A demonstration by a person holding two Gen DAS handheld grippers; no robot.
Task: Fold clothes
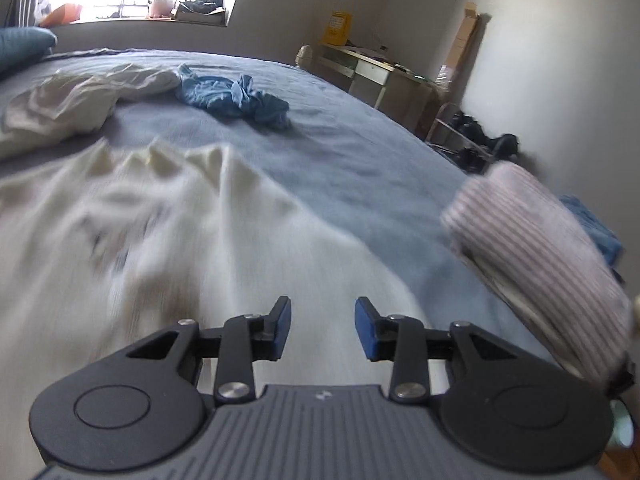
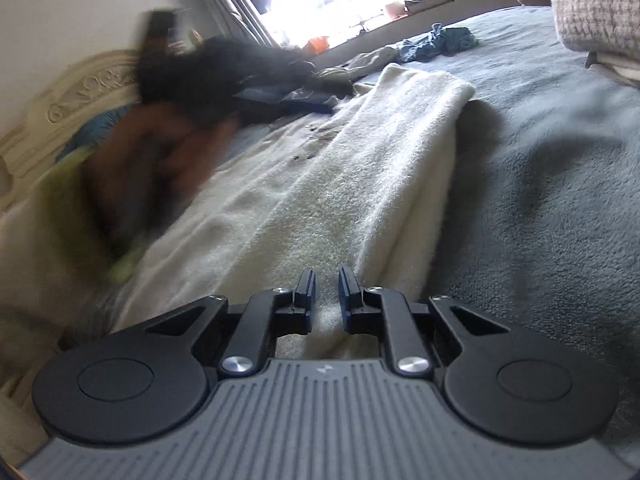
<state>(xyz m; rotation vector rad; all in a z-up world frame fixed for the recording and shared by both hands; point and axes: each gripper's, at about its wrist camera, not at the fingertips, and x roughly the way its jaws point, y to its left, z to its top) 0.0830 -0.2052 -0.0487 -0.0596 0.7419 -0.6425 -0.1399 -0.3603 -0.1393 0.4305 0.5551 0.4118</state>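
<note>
Left gripper (image 1: 323, 328): jaws apart, nothing between the blue pads, hovering over a cream garment (image 1: 160, 220) that lies blurred across the grey bedspread (image 1: 340, 152). Right gripper (image 2: 325, 300): jaws nearly together, a ridge of the same cream garment (image 2: 360, 168) running up into the narrow gap; whether the pads pinch it cannot be told. Farther off on the bed: a crumpled blue garment (image 1: 236, 96) beside a beige one (image 1: 80, 96), and a striped folded pile (image 1: 532, 256) at the right.

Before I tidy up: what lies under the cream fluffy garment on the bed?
The grey-blue bedspread shows all around the cream fluffy garment, so it lies on that; anything beneath its folds is covered.
</note>
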